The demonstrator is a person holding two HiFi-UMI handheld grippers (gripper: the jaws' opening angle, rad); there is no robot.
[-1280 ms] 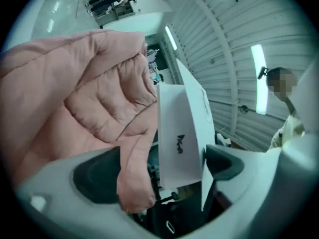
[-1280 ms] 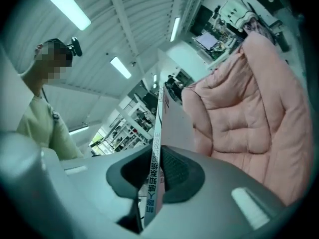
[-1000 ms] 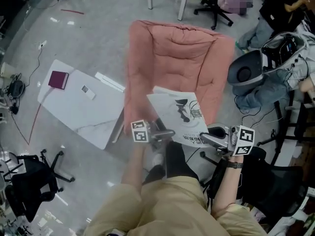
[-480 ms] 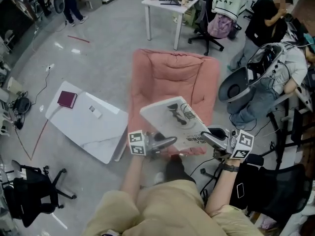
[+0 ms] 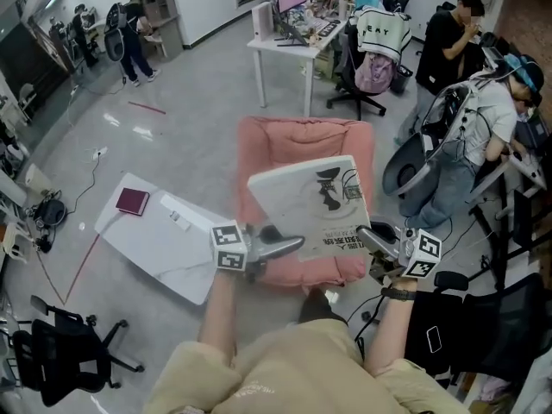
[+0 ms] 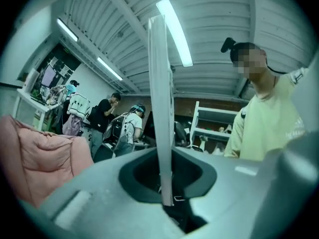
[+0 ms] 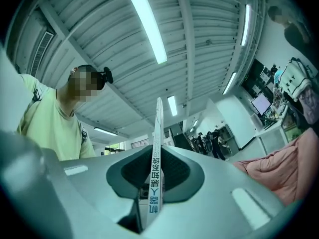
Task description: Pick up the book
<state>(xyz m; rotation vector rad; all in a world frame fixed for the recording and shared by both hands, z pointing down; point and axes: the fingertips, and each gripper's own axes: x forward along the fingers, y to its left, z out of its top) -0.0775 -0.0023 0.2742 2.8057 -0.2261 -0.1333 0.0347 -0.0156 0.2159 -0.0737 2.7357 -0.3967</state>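
Take the pink armchair (image 5: 304, 141) as the mark. In front of its seat, to the left, the left gripper (image 5: 296, 245) has just been closing its jaws. They stand nearly together, pinching the near left edge of the book (image 5: 312, 198); in the left gripper view that thin edge runs straight up from between them. The book rests on nothing, held tilted up above the armchair's seat with its cover towards the person. In front of the seat, to the right, the right gripper (image 5: 366, 234) is closed almost fully on the printed spine. The lift looks largely made, so the care is in the carrying: I'd hold both pinches firm, raise the two hands at one pace, and avoid drawing them apart or twisting, since a thin book gripped at two low points could bow or slip
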